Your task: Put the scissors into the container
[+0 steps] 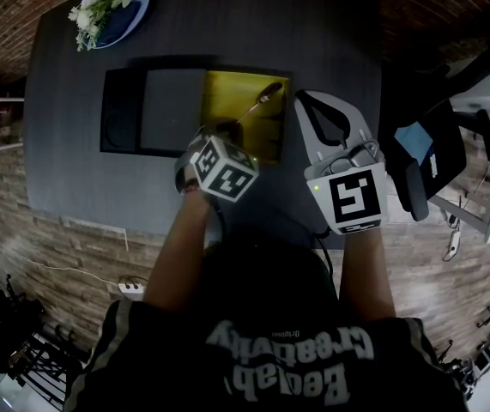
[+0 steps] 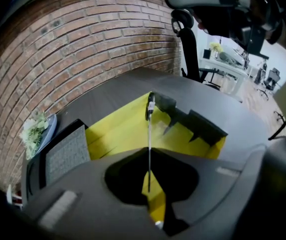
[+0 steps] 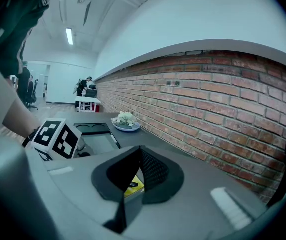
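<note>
A: Head view, count: one scissors (image 1: 257, 103), one yellow container (image 1: 227, 88), one black tray (image 1: 154, 110), one plate (image 1: 133, 7) with flowers, all on the table (image 1: 330, 24). Two tools.

B: Scissors' axis?

A: Slants from the left tool (image 1: 225, 129) toward far right, over the container. The left gripper view alone shows the grip: jaws clenched on the thin metal, edge-on, thicker end pointing away.

B: Right tool (image 1: 303, 101)?

A: Its own view shows the jaws together, holding nothing. It sits just right of the container.
</note>
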Demonstrator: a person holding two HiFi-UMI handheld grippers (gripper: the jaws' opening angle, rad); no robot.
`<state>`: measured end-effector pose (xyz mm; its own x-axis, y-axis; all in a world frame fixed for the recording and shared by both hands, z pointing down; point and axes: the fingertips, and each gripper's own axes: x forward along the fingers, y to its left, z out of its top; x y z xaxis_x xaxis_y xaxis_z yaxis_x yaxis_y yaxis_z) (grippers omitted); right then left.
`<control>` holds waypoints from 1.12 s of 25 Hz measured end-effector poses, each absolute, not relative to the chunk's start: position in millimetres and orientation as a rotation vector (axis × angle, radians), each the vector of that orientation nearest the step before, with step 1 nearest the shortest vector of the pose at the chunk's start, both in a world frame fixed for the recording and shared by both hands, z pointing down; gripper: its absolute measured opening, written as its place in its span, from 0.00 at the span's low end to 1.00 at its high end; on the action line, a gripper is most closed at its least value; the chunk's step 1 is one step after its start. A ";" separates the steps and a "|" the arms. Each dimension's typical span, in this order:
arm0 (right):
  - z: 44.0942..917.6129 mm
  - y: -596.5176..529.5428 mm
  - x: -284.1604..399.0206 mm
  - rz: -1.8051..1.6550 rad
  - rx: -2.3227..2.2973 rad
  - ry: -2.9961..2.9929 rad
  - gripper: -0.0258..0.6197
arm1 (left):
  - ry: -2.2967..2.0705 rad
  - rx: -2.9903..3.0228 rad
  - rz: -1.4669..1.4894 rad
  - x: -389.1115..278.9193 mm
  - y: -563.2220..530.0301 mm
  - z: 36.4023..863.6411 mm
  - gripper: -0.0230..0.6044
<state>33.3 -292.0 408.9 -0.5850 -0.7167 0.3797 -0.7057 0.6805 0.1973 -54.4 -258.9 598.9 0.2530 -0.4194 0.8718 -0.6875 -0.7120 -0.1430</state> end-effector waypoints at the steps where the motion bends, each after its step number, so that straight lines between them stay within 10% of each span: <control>1: 408.2 -292.3 34.4 -0.035 1.109 -2.463 0.05 | -1.026 2.257 1.447 -54.2 -258.8 599.2 0.06; 28: 408.8 -294.8 43.9 -0.036 1.114 -2.464 0.05 | -0.987 2.230 1.524 -50.6 -255.6 607.7 0.09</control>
